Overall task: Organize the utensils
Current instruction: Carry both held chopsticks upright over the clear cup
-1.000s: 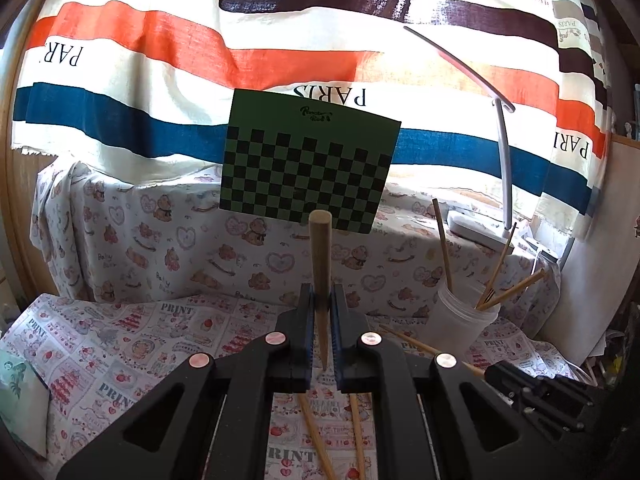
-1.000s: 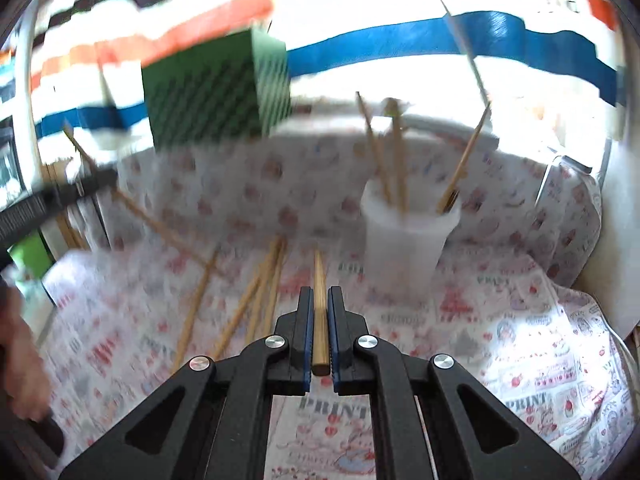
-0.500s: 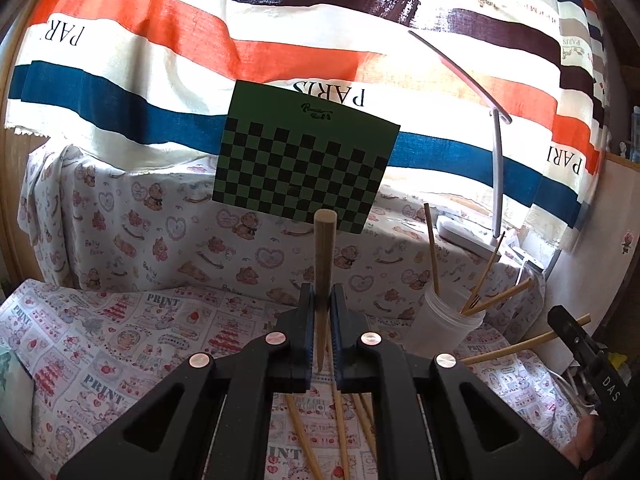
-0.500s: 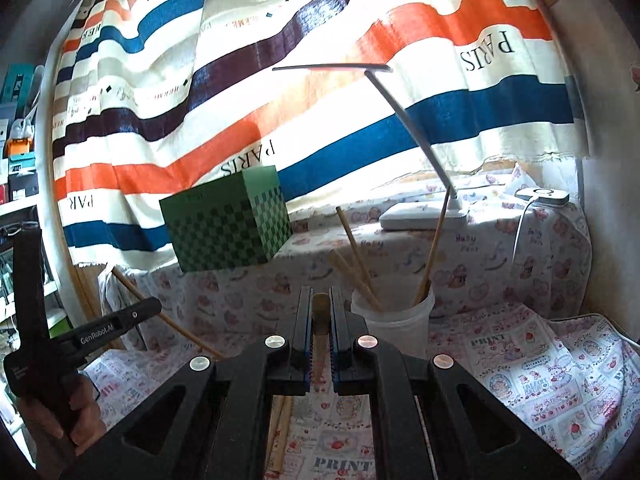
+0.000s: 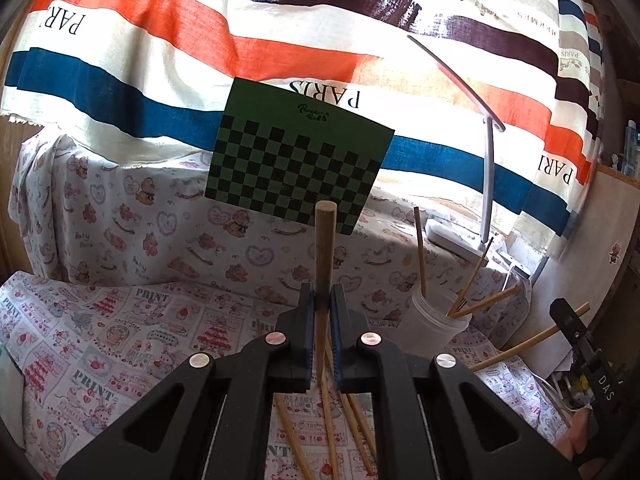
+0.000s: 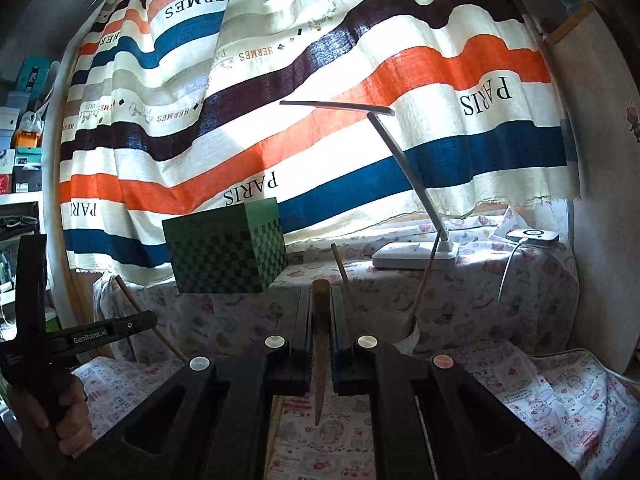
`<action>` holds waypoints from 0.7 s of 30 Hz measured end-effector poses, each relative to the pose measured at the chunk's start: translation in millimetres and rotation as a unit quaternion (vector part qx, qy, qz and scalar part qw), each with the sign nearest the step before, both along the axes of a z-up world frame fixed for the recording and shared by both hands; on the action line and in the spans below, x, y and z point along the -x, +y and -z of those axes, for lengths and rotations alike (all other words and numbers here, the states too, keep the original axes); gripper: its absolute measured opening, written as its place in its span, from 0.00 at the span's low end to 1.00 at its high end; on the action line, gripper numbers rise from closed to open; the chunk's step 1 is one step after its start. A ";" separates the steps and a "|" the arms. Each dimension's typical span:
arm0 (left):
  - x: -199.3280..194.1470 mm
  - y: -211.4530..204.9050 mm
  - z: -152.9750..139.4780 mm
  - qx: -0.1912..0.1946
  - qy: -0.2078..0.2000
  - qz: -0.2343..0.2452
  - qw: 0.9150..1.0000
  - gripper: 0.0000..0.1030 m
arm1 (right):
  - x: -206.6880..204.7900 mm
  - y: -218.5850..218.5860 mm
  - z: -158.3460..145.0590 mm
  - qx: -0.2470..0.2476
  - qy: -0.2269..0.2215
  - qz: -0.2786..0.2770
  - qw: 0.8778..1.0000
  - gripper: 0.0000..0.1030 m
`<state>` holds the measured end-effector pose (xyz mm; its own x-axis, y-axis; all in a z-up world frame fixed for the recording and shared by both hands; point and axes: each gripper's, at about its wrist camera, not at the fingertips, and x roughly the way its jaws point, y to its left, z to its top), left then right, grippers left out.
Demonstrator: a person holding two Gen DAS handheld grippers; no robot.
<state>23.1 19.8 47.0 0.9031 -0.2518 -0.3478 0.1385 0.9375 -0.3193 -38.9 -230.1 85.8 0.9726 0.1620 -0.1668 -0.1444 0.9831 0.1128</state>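
My left gripper (image 5: 322, 294) is shut on a wooden chopstick (image 5: 324, 240) that stands upright between its jaws. The right gripper (image 6: 321, 300) is shut on another chopstick (image 6: 320, 360), pointed end toward the camera. A translucent plastic jar (image 5: 438, 320) with several chopsticks in it stands on the table to the right of my left gripper. In the right wrist view the jar (image 6: 412, 336) is mostly hidden behind the right finger. Several loose chopsticks (image 5: 328, 420) lie on the printed tablecloth under the left gripper. Each gripper shows in the other's view: left gripper (image 6: 100, 330), right gripper (image 5: 580, 340).
A green checkered box (image 6: 226, 252) and a white desk lamp (image 6: 416, 256) stand on the raised ledge behind the jar. A striped cloth (image 5: 280, 52) hangs behind them. A white charger (image 6: 532, 236) lies at the far right, shelves with boxes (image 6: 24, 140) at the left.
The right gripper rose and tilted up with its chopstick, so its view left the table for the curtain. In the left view it went to the right edge. The left gripper barely moved.
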 end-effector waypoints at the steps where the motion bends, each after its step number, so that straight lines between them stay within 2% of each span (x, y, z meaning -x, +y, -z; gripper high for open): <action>1: -0.2 -2.4 0.5 -0.006 0.000 0.000 1.000 0.06 | -3.8 2.3 1.5 0.007 0.012 -0.006 1.000 0.07; 7: -3.8 -11.1 4.9 -0.018 0.011 0.008 1.000 0.06 | -10.4 -1.0 7.6 -0.005 0.021 0.007 1.000 0.07; 11: -5.8 -14.9 7.9 -0.031 0.014 0.006 0.999 0.06 | -23.1 -4.6 14.8 -0.019 0.054 0.002 0.998 0.07; 15: -2.2 -15.0 6.7 -0.032 0.004 0.006 0.999 0.06 | -24.9 -10.1 15.3 -0.031 0.056 0.004 0.998 0.07; 19: 9.6 -17.6 -1.8 -0.034 -0.031 0.015 0.999 0.06 | -18.5 -20.8 7.2 -0.048 0.035 0.010 0.998 0.07; 21: 13.6 -20.0 -7.2 -0.023 -0.030 0.020 0.999 0.06 | -16.0 -28.3 2.5 -0.060 0.029 0.015 0.998 0.07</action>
